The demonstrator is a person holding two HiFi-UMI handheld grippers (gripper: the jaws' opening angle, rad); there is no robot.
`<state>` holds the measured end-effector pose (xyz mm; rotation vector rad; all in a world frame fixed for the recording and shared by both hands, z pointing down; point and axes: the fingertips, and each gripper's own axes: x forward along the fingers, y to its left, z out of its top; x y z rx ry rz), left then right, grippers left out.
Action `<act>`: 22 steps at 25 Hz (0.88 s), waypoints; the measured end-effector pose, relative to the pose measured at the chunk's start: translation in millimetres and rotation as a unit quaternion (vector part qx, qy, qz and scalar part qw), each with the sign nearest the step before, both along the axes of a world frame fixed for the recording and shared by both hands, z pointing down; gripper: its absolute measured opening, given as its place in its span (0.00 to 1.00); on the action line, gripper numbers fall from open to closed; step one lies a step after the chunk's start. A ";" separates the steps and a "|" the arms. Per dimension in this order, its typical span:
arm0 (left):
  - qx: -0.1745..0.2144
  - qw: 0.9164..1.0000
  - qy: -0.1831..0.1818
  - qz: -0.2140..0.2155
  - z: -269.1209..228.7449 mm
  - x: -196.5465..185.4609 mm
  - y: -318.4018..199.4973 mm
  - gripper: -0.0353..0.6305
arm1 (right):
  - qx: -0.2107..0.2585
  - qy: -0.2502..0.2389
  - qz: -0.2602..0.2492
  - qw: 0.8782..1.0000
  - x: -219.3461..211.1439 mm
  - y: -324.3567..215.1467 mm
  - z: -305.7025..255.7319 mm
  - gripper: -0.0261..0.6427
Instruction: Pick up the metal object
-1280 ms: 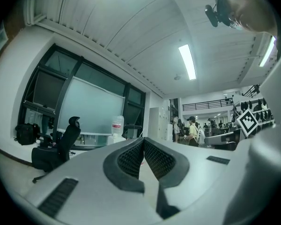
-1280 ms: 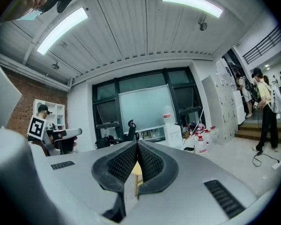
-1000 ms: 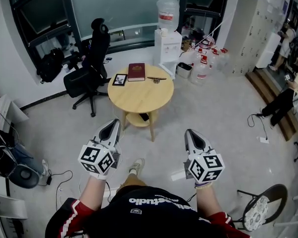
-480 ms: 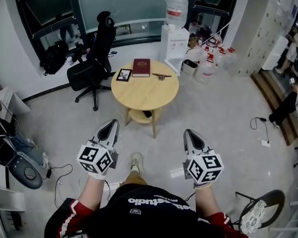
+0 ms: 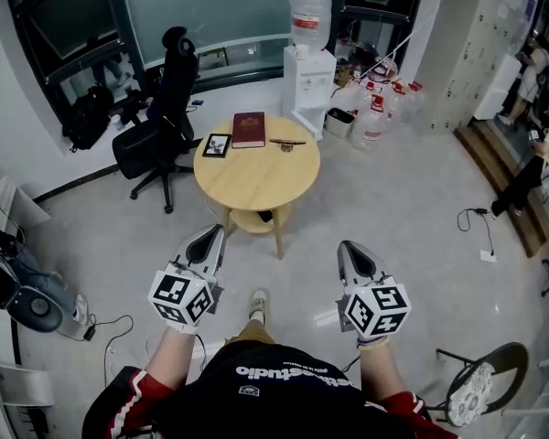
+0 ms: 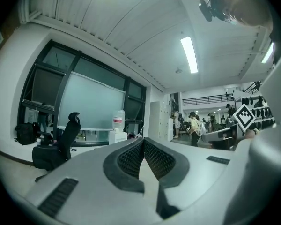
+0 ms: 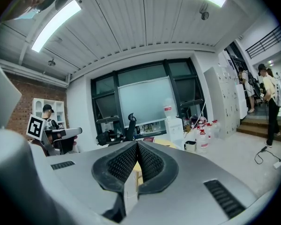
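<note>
left gripper (image 5: 216,230), right gripper (image 5: 346,246): pressed together, empty | metal object (image 5: 287,144): on round table (image 5: 256,179), beside red book (image 5: 249,129) | office chair (image 5: 160,122): at its left

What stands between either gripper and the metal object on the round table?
Nothing visible does. The metal object lies at the far side of the round table, right of the red book. Only floor and tabletop separate it from the left gripper and right gripper, both with jaws shut and empty.
</note>
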<state>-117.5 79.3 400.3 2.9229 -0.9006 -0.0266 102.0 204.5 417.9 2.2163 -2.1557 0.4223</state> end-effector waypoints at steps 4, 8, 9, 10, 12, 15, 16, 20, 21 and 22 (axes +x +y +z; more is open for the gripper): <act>0.012 1.000 -0.013 -0.004 -1.4 2.4 -18.6 0.08 | -0.007 0.008 -0.004 1.000 -1.0 -15.5 -3.9 0.08; 0.006 1.000 0.000 -0.004 -3.5 11.7 -37.7 0.08 | -0.014 0.016 0.001 1.000 10.6 -32.5 -9.7 0.08; 0.004 1.000 0.002 -0.003 -1.5 15.0 -41.4 0.08 | -0.015 0.018 0.001 1.000 13.5 -36.2 -9.8 0.08; 0.003 1.000 0.003 -0.002 1.1 18.5 -45.4 0.08 | -0.016 0.021 0.001 1.000 16.1 -40.1 -9.9 0.08; 0.000 1.000 0.004 0.001 6.4 25.6 -56.6 0.08 | -0.017 0.030 0.002 0.999 21.2 -50.6 -10.4 0.08; -0.004 1.000 0.008 0.009 8.0 38.6 -80.1 0.08 | -0.023 0.035 0.009 0.999 32.1 -72.8 -12.6 0.08; -0.004 1.000 0.009 0.013 6.9 44.0 -87.9 0.08 | -0.026 0.036 0.011 0.999 36.3 -80.6 -13.5 0.08; -0.006 1.000 0.012 0.024 6.0 59.5 -121.6 0.08 | -0.026 0.048 0.015 0.998 46.8 -113.8 -18.6 0.08; -0.008 1.000 0.012 0.025 5.8 61.6 -130.9 0.08 | -0.025 0.048 0.015 0.998 48.0 -123.1 -20.3 0.08; -0.009 1.000 0.011 0.026 5.2 63.6 -140.3 0.08 | -0.025 0.047 0.015 0.998 49.0 -132.6 -21.6 0.08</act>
